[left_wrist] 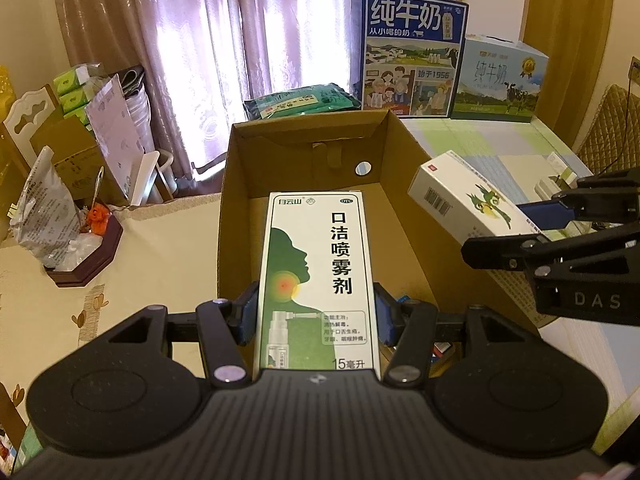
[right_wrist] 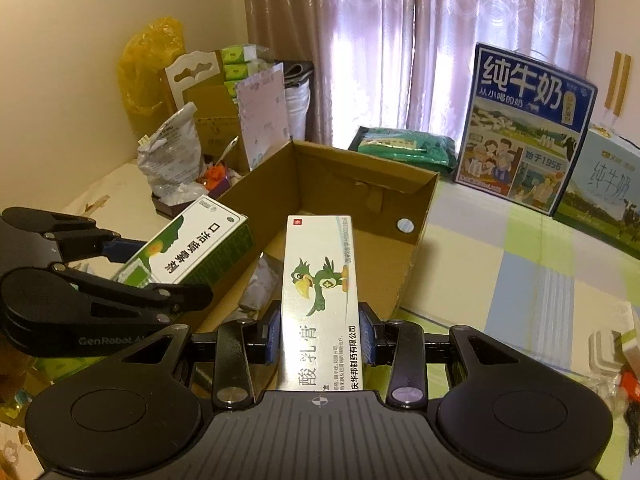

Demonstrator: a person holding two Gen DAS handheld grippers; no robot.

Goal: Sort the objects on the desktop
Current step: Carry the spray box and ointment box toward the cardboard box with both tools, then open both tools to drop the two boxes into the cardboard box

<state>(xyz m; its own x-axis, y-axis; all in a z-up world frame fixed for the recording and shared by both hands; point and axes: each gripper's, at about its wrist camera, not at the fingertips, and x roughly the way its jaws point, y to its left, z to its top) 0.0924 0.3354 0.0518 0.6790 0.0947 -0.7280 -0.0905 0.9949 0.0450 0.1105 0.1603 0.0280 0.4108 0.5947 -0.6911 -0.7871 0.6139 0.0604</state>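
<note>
Fingers clenched on both sides, we have 2 medicine cartons up in the air at once. Our left gripper (left_wrist: 316, 312) clamps the green-and-white spray box (left_wrist: 318, 280) by its long sides, printed face up, and it hangs over the near end of the open cardboard box (left_wrist: 240, 184). Our right gripper (right_wrist: 320, 330) squeezes the white ointment box (right_wrist: 318, 300) with the green cartoon bird, also held lengthwise, its far end reaching over that same cardboard box's near wall. From the left wrist we see the right gripper coming in from the side with the ointment box tilted just beside the cardboard box's right wall. The cardboard box sits on the bench (right_wrist: 500, 264), which wears a checked pastel cloth. Behind it lies a green packet (left_wrist: 300, 102), and 2 milk cartons stand further back: a dark blue one (left_wrist: 412, 52) and a pale blue one (left_wrist: 500, 78), touching side by side. Purple curtains (left_wrist: 200, 40) close the back.
</note>
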